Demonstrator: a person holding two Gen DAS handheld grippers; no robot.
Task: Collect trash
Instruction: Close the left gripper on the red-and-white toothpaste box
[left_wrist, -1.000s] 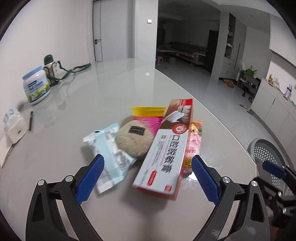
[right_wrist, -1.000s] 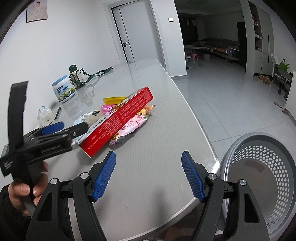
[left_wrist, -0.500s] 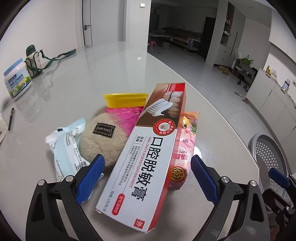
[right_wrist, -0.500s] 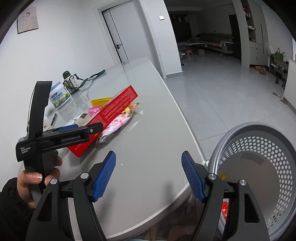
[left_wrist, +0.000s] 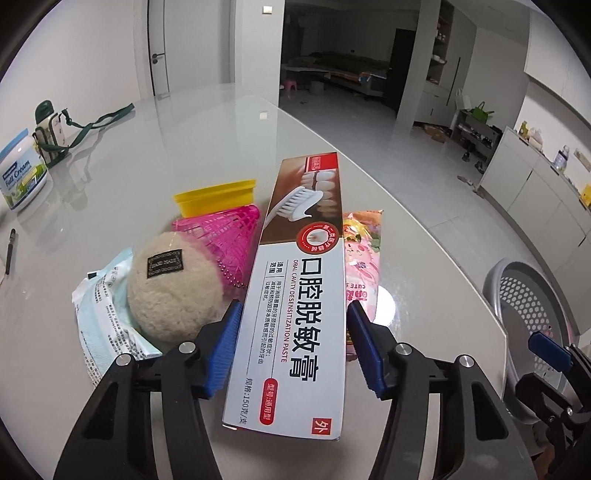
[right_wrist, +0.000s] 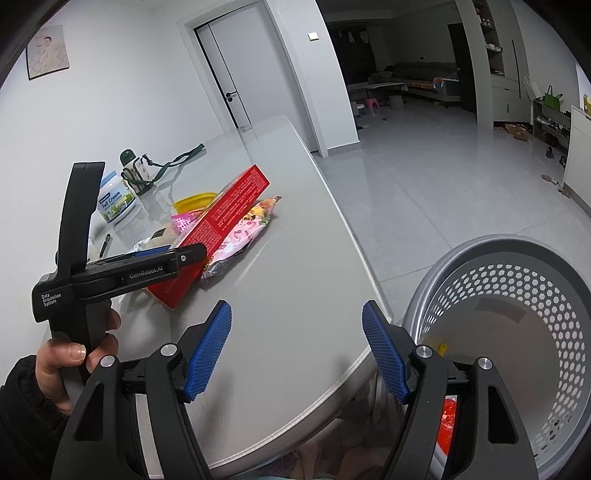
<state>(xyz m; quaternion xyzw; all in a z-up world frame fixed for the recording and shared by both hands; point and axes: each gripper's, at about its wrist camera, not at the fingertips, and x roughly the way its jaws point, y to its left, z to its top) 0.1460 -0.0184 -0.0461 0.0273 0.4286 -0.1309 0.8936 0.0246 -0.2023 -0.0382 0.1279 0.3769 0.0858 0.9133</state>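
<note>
Through the left wrist view, my left gripper (left_wrist: 293, 345) has just been closing and now straddles the near end of the toothpaste box (left_wrist: 299, 291), pads against its long edges, so I judge it gripped; I should squeeze evenly and lift straight up, since the box lies tilted across a pink snack packet (left_wrist: 360, 266) right of the gripper and a fuzzy beige ball (left_wrist: 171, 288) to its left, which could drag along. Through the right wrist view, my right gripper (right_wrist: 297, 350) stands apart, empty, above bare surface (right_wrist: 280, 314), with the perforated basket (right_wrist: 517, 291) just right of it.
</note>
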